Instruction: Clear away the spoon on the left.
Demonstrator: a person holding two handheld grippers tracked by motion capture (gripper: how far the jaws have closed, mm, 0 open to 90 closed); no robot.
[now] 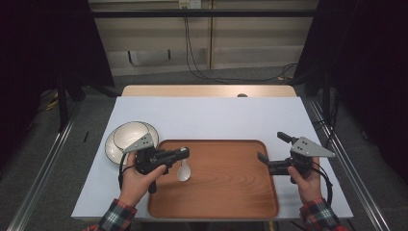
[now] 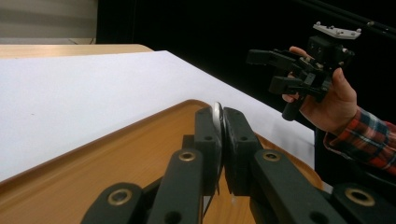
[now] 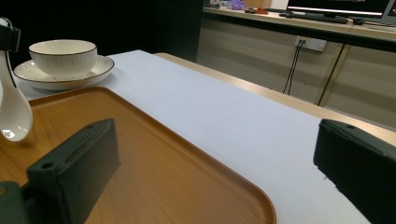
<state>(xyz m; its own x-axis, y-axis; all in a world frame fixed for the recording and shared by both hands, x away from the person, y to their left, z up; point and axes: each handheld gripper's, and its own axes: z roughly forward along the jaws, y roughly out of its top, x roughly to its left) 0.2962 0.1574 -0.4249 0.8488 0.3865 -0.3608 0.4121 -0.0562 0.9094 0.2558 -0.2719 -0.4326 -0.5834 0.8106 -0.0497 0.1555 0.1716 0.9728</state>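
Note:
My left gripper (image 1: 185, 154) is shut on the handle of a white ceramic spoon (image 1: 183, 171). The spoon hangs bowl-down just above the left part of a wooden tray (image 1: 221, 192). In the left gripper view the thin white handle (image 2: 218, 115) is pinched between the two black jaws of the left gripper (image 2: 221, 122), over the tray (image 2: 116, 158). The right gripper view has the spoon (image 3: 14, 112) dangling at its far left. My right gripper (image 1: 270, 146) stands open at the tray's right edge with nothing between its jaws; it also appears as the right gripper (image 2: 261, 70) and the right gripper (image 3: 217, 135).
A white bowl (image 1: 129, 134) sits on a white plate (image 1: 111, 148) left of the tray, behind my left hand; both appear again as the bowl (image 3: 63, 56) and plate (image 3: 95, 70). The tray lies on a pale sheet (image 1: 207, 118) covering the table.

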